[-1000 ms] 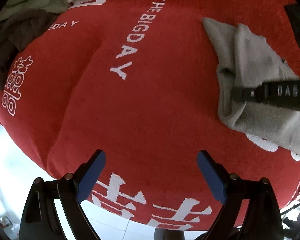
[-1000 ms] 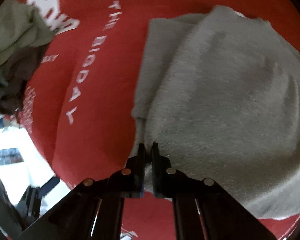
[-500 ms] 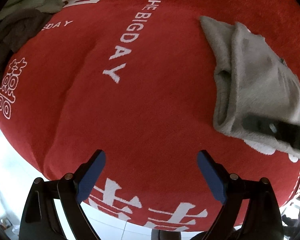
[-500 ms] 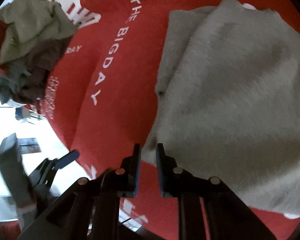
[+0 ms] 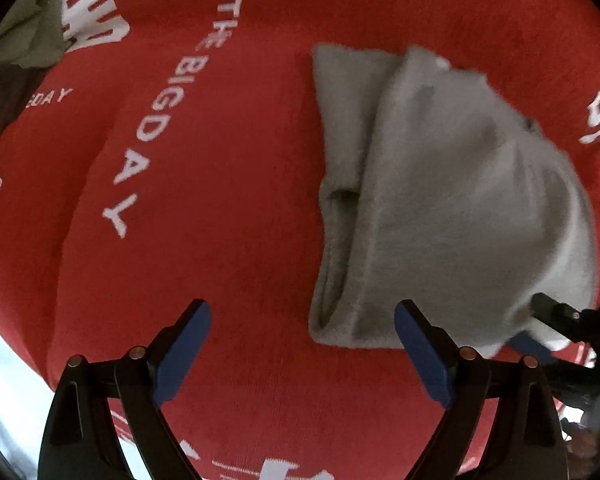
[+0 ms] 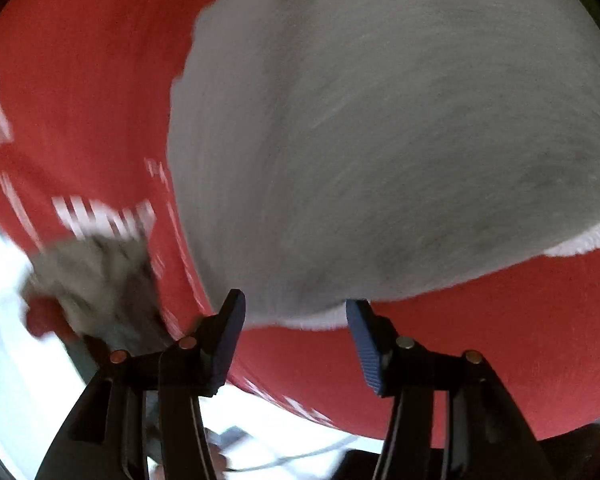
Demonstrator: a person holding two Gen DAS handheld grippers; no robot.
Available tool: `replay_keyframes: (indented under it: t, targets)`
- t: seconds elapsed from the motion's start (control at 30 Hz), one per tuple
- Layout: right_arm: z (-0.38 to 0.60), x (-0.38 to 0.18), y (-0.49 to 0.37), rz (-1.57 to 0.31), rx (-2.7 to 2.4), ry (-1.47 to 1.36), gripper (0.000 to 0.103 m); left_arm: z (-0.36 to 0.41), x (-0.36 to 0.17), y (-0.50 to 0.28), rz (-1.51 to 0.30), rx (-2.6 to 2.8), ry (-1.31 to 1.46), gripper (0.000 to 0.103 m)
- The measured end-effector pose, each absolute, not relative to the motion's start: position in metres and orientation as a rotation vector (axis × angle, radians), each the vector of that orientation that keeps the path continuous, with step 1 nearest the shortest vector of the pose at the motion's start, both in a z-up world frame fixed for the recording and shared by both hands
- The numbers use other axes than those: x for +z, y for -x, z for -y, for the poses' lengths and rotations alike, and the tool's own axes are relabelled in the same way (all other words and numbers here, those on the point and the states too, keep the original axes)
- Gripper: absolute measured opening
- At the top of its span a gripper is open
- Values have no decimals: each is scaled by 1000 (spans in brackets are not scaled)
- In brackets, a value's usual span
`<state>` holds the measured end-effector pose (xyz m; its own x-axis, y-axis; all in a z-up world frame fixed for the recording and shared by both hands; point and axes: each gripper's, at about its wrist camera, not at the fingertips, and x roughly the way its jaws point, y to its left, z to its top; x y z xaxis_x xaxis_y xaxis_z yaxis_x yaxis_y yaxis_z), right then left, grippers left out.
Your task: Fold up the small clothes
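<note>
Grey fleece garment [image 5: 452, 200], folded, lies on the red printed blanket [image 5: 228, 152] at 2 o'clock in the left wrist view. Left tongs [image 5: 302, 350] stand spread and empty above the blanket. Right tongs [image 6: 296, 336] are opening, the garment's near edge between the pads, unpinched. A pile of clothes [image 5: 16, 64] sits at 10 o'clock.

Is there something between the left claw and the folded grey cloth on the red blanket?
Nothing visible: only bare red blanket lies between the open left claw and the grey cloth, whose near corner reaches toward the right finger.
</note>
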<state>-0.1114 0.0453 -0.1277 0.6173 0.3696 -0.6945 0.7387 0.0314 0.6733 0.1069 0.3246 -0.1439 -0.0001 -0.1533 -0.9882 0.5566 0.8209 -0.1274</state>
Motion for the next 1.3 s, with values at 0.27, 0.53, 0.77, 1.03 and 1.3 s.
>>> replay_keyframes:
  t: [0.27, 0.53, 0.77, 1.03, 1.3]
  targets:
    - [-49, -133, 126, -1050, -397, -1513, 11, -330, -161, -112, -1508, -556, -370, 94]
    - [-61, -110, 107, -1239, -304, -1217, 48, -319, -161, -100, -1517, -522, -373, 99]
    - [-62, -102, 91, -1260, -265, -1135, 52, -317, -164, -95, -1513, -512, -381, 99]
    - [-67, -103, 99, -1273, -241, -1116, 53, -313, -164, -92, -1524, -493, -375, 102]
    - [-62, -102, 102, -1264, -245, -1113, 58, -312, -167, -93, -1539, -480, -363, 102]
